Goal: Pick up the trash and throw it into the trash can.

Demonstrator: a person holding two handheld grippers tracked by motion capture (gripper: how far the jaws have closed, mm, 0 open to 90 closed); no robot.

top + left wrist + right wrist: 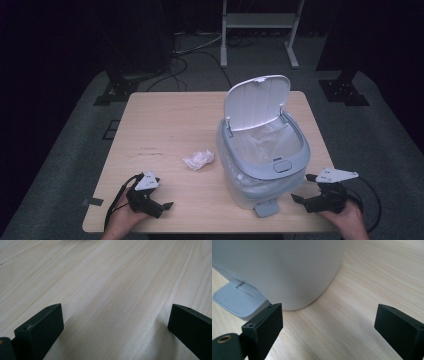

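On the table point(150, 120), near its middle, a crumpled tissue point(198, 159) lay just left of a small pedal bin point(262, 165), whose lid point(256, 101) stood tipped up and back with the liner showing inside. Neither gripper held anything. The left gripper point(162, 204) rested at the near left edge, jaws spread wide over bare wood in its own view, well apart from the tissue. The right gripper point(302, 192) sat at the near right, jaws likewise released, close beside the bin's wall and the pedal point(238, 300) — not touching either, as far as its own view showed.

Judging from this layout, the work was at its start: bin open, tissue not yet picked up. The next move probably called for the left gripper to travel forward and right to the tissue, straddle it and close gently — the paper is light and soft, so a pinch low on the wad would hold best — then lift it over the rim and let go.
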